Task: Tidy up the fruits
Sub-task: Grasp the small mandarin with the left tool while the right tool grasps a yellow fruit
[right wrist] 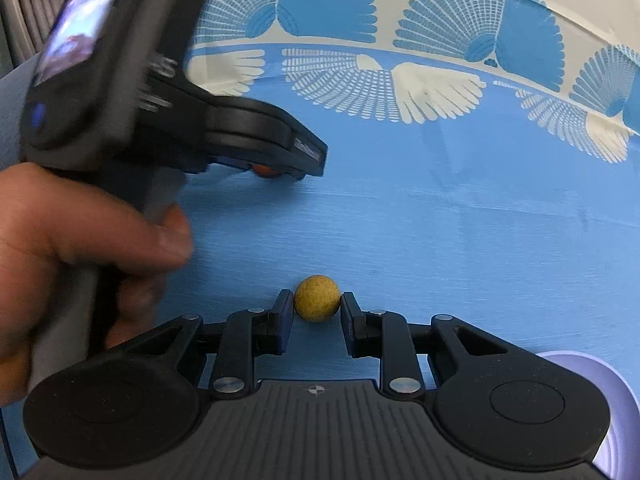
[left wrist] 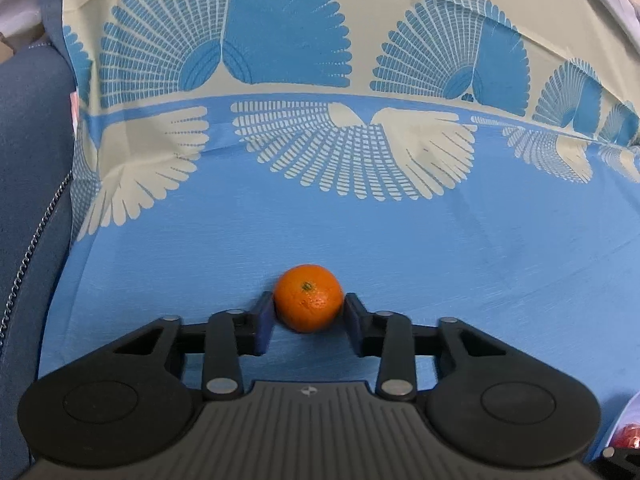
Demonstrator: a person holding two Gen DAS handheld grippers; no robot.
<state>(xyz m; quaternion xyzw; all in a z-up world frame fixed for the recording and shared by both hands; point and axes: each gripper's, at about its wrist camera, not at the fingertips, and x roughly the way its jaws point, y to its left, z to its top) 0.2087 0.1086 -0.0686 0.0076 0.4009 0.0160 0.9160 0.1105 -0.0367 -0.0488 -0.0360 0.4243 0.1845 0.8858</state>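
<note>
The left gripper (left wrist: 308, 312) is closed on the orange (left wrist: 308, 298), both pads touching its sides, on the blue tablecloth (left wrist: 480, 248). The right gripper (right wrist: 317, 312) brackets the yellow-brown fruit (right wrist: 317, 298); its right pad touches, while left-pad contact cannot be confirmed.

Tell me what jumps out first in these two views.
An orange sits between the left gripper's blue pads on the blue cloth. A small yellow-brown ball fruit sits likewise in the right gripper. The cloth's fan pattern fills the background, and a hand holding the left gripper looms at left in the right view.
</note>
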